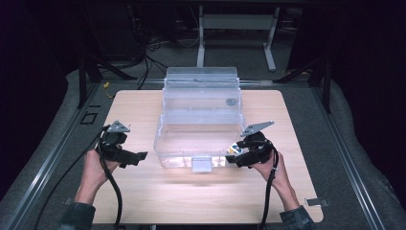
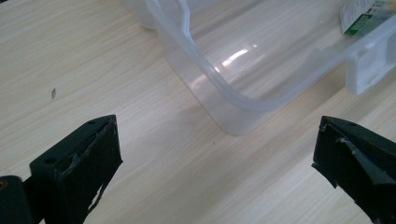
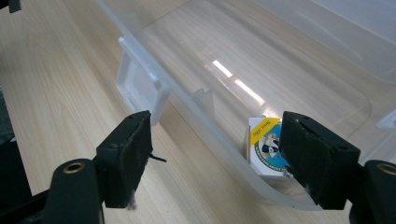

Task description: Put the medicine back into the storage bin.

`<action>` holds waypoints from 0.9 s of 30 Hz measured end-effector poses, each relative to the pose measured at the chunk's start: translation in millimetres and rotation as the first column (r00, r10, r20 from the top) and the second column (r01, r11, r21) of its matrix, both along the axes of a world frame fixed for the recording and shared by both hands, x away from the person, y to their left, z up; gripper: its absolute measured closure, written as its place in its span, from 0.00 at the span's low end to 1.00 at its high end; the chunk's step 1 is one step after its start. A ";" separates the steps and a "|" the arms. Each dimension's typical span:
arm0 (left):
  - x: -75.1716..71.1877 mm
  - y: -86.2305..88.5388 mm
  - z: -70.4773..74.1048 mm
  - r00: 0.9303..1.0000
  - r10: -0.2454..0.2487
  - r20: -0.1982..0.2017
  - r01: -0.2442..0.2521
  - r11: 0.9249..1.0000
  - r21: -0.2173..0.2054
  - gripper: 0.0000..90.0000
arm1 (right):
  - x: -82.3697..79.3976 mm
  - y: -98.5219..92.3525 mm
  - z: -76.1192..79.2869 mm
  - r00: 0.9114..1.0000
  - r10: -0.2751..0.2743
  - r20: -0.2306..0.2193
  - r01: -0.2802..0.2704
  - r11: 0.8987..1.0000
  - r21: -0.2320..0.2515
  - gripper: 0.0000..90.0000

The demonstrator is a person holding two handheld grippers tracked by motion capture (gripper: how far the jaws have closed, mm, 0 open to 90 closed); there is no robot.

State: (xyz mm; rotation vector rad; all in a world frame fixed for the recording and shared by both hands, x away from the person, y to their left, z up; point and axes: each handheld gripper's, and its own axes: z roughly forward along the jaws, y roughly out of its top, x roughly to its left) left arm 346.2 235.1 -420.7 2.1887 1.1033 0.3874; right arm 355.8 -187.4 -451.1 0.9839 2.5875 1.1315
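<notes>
Clear plastic storage box [image 1: 198, 139] sits mid-table [image 1: 143, 201] with its lid [image 1: 201, 79] hinged back and standing open behind it. A small printed carton [image 3: 266, 145] lies inside, tucked into the near right corner of the box, leaning against the front wall.

Your right gripper [image 1: 235, 159] hovers at that corner. In the right gripper view its jaws stand apart and straddle the front rim: one jaw outside over the table, the other inside, just beside the carton. The pads press on nothing; the carton is not between them. Judged step: reaching in for the carton.

Your left gripper [image 1: 140, 157] is off the box's left front corner, jaws wide apart, holding nothing; the left gripper view shows bare table and the box's rounded corner [image 2: 236, 119] ahead.

Notes for the pick:
- Clear the outer jaw over the rim first, so both jaws are inside the box; closing now would likely pinch the wall.
- The carton sits tight in the corner, so one jaw has little room behind it. Take it across its free faces.
- The box looks light and may slide; steady its left corner with the left gripper if it shifts.
- Mind the front latch [image 1: 201, 164] when withdrawing.
</notes>
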 end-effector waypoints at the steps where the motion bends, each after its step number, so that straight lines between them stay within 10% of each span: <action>1: 3.8 -1.7 2.0 1.000 -0.012 -0.007 0.012 1.000 -0.011 0.02 | 0.2 1.0 -0.5 1.000 0.003 0.003 -0.003 1.000 0.009 0.30; 5: 17.4 -5.2 10.9 0.999 -0.037 -0.013 0.036 0.997 -0.069 0.00 | 0.1 6.0 -4.2 0.999 0.044 0.000 -0.044 0.999 0.012 0.30; 27: 89.2 -57.4 49.1 0.990 -0.138 -0.008 0.138 0.990 0.006 0.02 | 3.3 1.0 -7.8 1.000 0.013 -0.006 -0.013 0.999 0.045 0.35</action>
